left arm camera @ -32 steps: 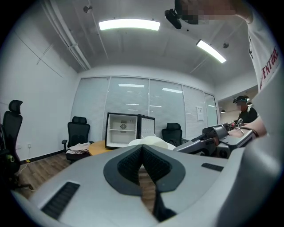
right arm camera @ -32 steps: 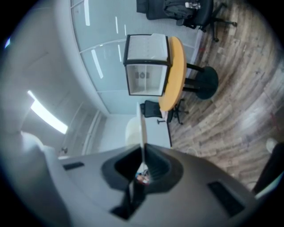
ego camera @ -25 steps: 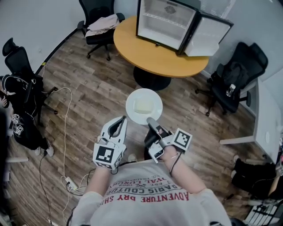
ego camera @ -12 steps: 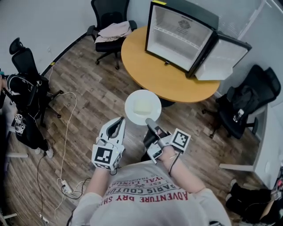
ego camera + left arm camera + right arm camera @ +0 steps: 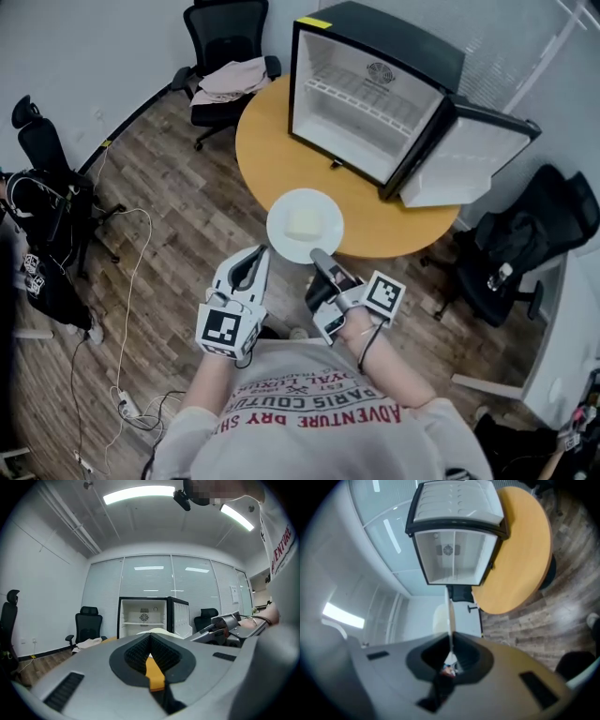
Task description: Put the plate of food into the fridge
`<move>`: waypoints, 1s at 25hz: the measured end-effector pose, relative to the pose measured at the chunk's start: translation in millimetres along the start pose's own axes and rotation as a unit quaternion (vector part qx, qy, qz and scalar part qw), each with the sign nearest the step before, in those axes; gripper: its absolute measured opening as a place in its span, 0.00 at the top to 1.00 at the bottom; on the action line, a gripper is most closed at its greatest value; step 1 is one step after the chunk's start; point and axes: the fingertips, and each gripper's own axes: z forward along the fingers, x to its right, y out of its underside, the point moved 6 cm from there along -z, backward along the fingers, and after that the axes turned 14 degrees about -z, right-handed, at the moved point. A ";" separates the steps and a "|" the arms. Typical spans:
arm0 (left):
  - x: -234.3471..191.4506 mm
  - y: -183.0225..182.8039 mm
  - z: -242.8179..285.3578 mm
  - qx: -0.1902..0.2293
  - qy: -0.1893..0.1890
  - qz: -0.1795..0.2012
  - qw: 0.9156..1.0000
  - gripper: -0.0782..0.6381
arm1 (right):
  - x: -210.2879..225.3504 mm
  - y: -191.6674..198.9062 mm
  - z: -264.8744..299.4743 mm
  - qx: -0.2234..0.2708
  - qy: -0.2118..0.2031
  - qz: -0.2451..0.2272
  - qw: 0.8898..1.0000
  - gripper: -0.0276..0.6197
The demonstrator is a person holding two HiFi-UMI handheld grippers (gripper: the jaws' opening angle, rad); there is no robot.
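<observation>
A white plate (image 5: 305, 225) with a pale slab of food (image 5: 305, 223) is held level in front of me, over the near edge of the round wooden table (image 5: 272, 150). My right gripper (image 5: 320, 256) is shut on the plate's near rim; in the right gripper view the plate (image 5: 450, 616) shows edge-on as a thin line running into the jaws of the right gripper (image 5: 451, 641). My left gripper (image 5: 259, 253) is shut with nothing in it, its tip by the plate's left rim. The fridge (image 5: 361, 103) stands open on the table, its door (image 5: 464, 164) swung out to the right.
A black office chair (image 5: 230, 66) with clothes on it stands behind the table at the left, and another chair (image 5: 525, 244) at the right. Bags and a chair (image 5: 42, 197) line the left wall. A white cable (image 5: 131, 281) trails over the wooden floor.
The table and open fridge have come nearer and lower in the head view; the plate now hangs over the table's edge. Both grippers stand as before.
</observation>
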 end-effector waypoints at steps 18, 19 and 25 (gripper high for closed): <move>-64.5 -14.8 153.0 -0.027 0.121 0.003 0.992 0.85 | 33.7 -82.4 79.6 0.091 0.035 0.010 0.995 0.90; -72.4 -19.5 164.0 -0.030 0.131 0.006 0.991 0.85 | 34.4 -87.4 88.7 0.102 0.038 0.012 0.994 0.90; -128.3 -42.9 230.7 -0.039 0.188 0.018 0.981 0.85 | 27.2 -119.3 145.2 0.165 0.043 0.012 0.985 0.90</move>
